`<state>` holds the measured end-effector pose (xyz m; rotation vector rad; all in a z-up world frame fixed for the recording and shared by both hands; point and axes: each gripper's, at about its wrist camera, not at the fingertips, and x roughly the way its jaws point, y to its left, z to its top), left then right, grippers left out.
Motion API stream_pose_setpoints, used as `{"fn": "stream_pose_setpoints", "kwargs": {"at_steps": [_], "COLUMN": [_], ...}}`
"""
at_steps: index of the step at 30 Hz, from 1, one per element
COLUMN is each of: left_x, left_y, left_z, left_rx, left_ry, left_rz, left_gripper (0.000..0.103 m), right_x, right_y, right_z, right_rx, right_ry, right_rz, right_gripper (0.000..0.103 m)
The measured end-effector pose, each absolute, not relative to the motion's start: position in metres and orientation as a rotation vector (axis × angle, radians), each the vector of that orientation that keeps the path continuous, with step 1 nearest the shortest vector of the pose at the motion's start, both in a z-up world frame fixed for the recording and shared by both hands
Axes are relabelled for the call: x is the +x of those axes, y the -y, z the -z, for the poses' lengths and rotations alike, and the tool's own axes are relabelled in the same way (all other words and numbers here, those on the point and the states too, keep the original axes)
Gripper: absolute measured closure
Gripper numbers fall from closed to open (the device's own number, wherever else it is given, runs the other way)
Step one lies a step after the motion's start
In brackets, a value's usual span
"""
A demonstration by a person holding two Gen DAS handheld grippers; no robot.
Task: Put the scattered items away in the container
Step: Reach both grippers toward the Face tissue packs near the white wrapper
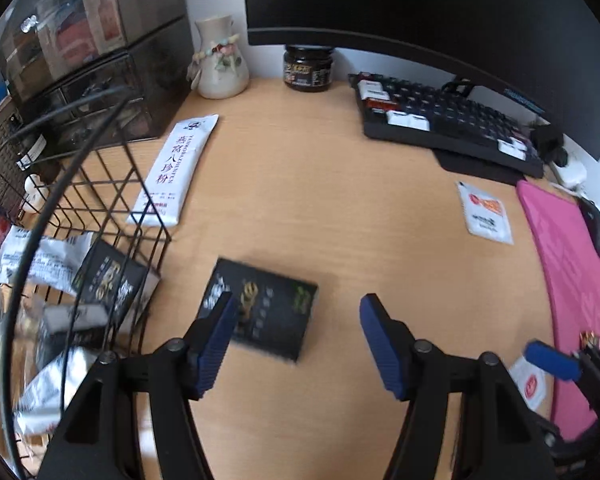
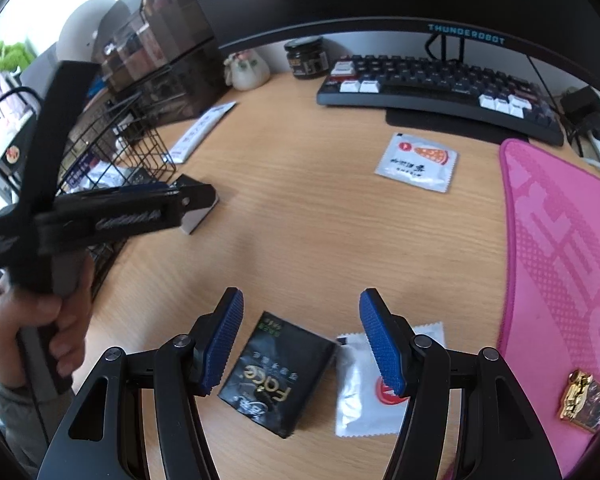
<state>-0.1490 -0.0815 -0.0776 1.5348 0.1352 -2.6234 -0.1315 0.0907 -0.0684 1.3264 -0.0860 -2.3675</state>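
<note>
A pale wooden worktop sits in front of a dark monitor, with a black keyboard at the back and a pink mat on the right. A black wire basket stands at the left edge and already holds several sachets.

The left tongs are spread wide and hold nothing. A black sachet lies flat on the wood just past the fingertips, near the basket. A long white sachet lies just beside the basket's far side, and a small white sachet with an orange print lies well apart, near the keyboard.

The right tongs are also wide open and empty. Beneath them lie a second black sachet with gold lettering and, touching its right edge, a silvery white sachet with a red spot. A small gold-coloured object rests on the pink mat.

These sachets look thin, light and glossy, so they will probably slip and crumple. Lying flat, they offer little to grip; closing on a raised edge or corner looks safest.
</note>
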Motion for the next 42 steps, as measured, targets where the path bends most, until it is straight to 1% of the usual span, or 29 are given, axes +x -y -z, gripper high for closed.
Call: {"fn": "stream_pose_setpoints", "kwargs": {"at_steps": [4, 6, 8, 14, 25, 36, 42], "left_x": [-0.16, -0.161, -0.159, -0.141, -0.096, -0.087, -0.089], "left_y": [0.083, 0.081, 0.076, 0.054, 0.02, 0.037, 0.058], "left_z": [0.084, 0.087, 0.088, 0.088, 0.084, 0.069, 0.079], "left_rx": [1.53, 1.537, 1.536, 1.555, 1.626, 1.572, 1.582], "left_ry": [-0.108, -0.081, -0.059, -0.018, -0.014, -0.01, 0.001], "left_rz": [2.6, 2.602, 2.606, 2.661, 2.726, 2.696, 2.627], "left_gripper": [0.033, 0.029, 0.028, 0.028, 0.028, 0.028, 0.028], "right_x": [-0.133, -0.134, -0.135, -0.13, -0.109, -0.103, -0.102], "right_y": [-0.094, -0.095, -0.096, -0.102, -0.106, -0.108, -0.11], "right_z": [0.069, 0.07, 0.071, 0.067, 0.055, 0.053, 0.059], "right_rx": [1.32, 1.319, 1.318, 1.305, 1.265, 1.256, 1.28], "right_ry": [0.094, 0.101, 0.104, 0.116, 0.113, 0.117, 0.124], "right_rz": [2.361, 2.358, 2.356, 2.369, 2.388, 2.391, 2.387], "right_gripper": [0.042, 0.042, 0.042, 0.042, 0.042, 0.042, 0.042]}}
